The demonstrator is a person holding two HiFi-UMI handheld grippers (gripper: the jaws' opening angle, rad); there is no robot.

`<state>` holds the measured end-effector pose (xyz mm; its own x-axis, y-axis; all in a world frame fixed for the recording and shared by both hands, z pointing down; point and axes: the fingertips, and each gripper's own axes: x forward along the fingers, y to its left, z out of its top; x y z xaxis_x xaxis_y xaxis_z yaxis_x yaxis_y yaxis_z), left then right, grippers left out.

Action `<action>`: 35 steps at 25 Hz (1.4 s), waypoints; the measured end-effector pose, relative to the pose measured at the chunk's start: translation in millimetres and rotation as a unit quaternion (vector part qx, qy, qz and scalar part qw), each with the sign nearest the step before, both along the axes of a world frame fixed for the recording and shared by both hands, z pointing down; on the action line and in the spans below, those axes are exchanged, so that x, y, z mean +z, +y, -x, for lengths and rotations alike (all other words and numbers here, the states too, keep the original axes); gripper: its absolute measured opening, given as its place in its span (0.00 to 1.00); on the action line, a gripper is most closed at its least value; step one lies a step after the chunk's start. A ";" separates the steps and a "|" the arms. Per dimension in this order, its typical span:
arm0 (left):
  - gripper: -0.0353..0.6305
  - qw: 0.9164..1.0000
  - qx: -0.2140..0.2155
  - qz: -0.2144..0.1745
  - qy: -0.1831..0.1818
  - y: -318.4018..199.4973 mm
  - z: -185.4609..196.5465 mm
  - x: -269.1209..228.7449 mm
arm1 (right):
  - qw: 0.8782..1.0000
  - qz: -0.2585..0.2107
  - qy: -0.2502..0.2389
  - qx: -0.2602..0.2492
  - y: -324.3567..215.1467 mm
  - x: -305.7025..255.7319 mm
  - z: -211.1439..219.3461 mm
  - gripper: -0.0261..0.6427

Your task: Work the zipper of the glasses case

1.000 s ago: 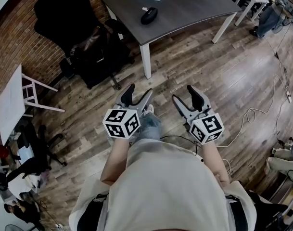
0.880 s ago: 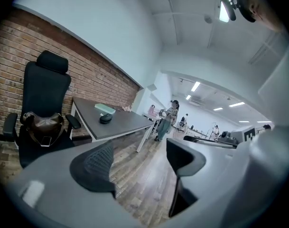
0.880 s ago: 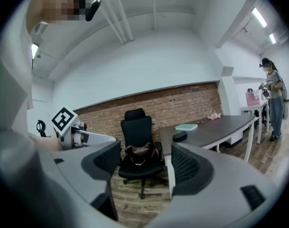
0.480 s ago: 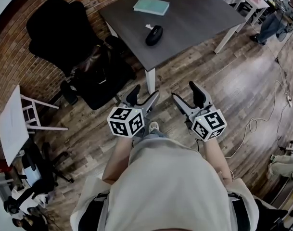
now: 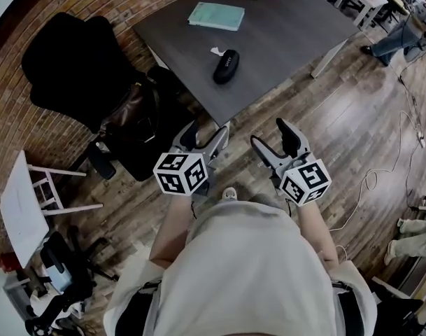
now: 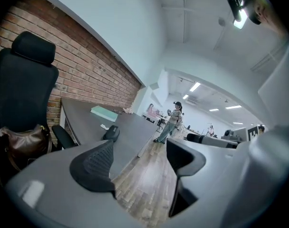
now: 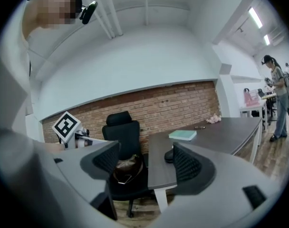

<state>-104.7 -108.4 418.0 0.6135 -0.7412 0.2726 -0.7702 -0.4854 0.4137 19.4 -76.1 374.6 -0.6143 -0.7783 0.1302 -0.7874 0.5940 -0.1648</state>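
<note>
Glasses case (image 5: 226, 66): is lying closed (contents unseen) on the grey table (image 5: 289, 26), near its front corner, well apart from both grippers.
Teal book (image 5: 216, 15): is lying farther back on the table.
Left gripper (image 5: 206, 133): is being held nearly level, short of the table edge; its jaws have just been opening and are standing wide, with nothing between them.
Right gripper (image 5: 270, 135): is being held likewise alongside; its jaws have just been opening and are standing wide and empty.

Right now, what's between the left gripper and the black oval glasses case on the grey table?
Head view: only bare dark grey tabletop separates the left gripper from the black oval glasses case; nothing stands in that stretch.
</note>
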 end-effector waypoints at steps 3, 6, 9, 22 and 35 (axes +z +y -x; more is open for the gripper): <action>0.56 1.000 0.001 0.006 -0.005 -23.2 3.9 6.4 | 1.000 0.007 0.005 0.008 -11.3 5.9 -1.7 0.54; 0.56 1.000 0.001 0.013 -0.009 -47.8 3.3 14.7 | 1.000 0.018 0.007 0.015 -22.7 15.0 -7.6 0.54; 0.56 1.000 0.004 0.019 -0.011 -77.8 -4.0 23.0 | 0.999 0.030 0.008 0.017 -38.3 26.2 -16.8 0.54; 0.56 0.996 0.005 0.086 -0.018 -214.1 -46.1 88.8 | 0.999 0.046 0.010 -0.014 -179.2 45.1 -54.8 0.53; 0.56 0.987 0.003 0.152 -0.057 -306.8 -56.5 151.2 | 0.994 0.091 0.007 -0.066 -262.6 71.1 -62.2 0.49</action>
<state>-48.3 -415.2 569.2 0.5698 -0.6110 0.5495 -0.8178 -0.3561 0.4520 81.6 -338.8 445.7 -0.7061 -0.6544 0.2705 -0.7081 0.6534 -0.2678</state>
